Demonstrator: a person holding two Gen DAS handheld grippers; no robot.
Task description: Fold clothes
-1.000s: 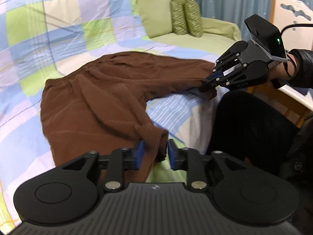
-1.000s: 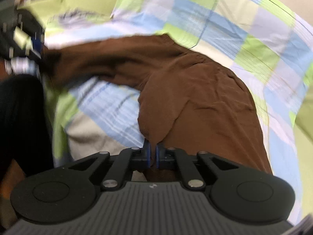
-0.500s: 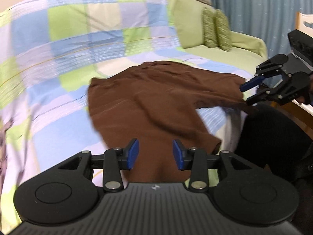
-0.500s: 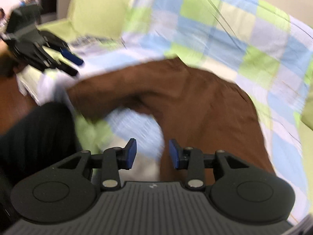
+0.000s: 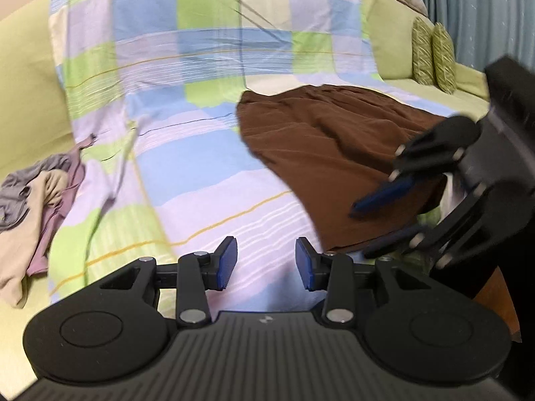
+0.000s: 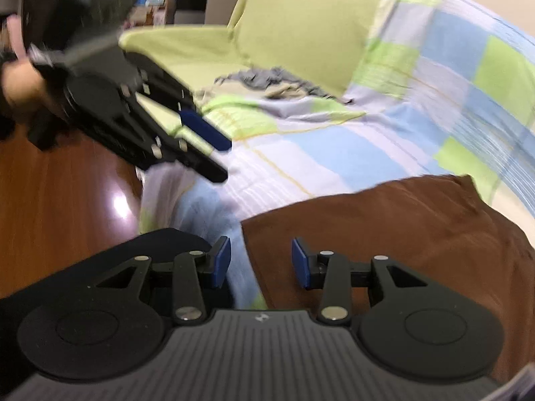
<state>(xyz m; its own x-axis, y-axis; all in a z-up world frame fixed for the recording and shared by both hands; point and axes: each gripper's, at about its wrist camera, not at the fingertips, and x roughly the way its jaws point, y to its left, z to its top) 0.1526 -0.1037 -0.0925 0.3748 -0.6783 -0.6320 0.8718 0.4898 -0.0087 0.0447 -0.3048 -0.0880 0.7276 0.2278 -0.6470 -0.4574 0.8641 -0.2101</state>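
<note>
A brown garment lies folded on the checked sheet of a sofa. In the left wrist view my left gripper hangs open over bare sheet to the garment's left, with nothing between its blue pads. My right gripper reaches in from the right above the garment's near edge, blurred. In the right wrist view the right gripper stands over the near corner of the brown garment. Its jaws are opening and the pads press on no cloth. The left gripper shows at upper left, open.
A loose pile of grey, beige and mauve clothes lies at the sofa's left end. Two green patterned cushions lean at the back right. A glossy wooden floor runs along the sofa's front edge.
Both grippers have let go of the brown garment, opened and swung left. The garment, spread with its legs apart a second ago, now lies doubled over.
</note>
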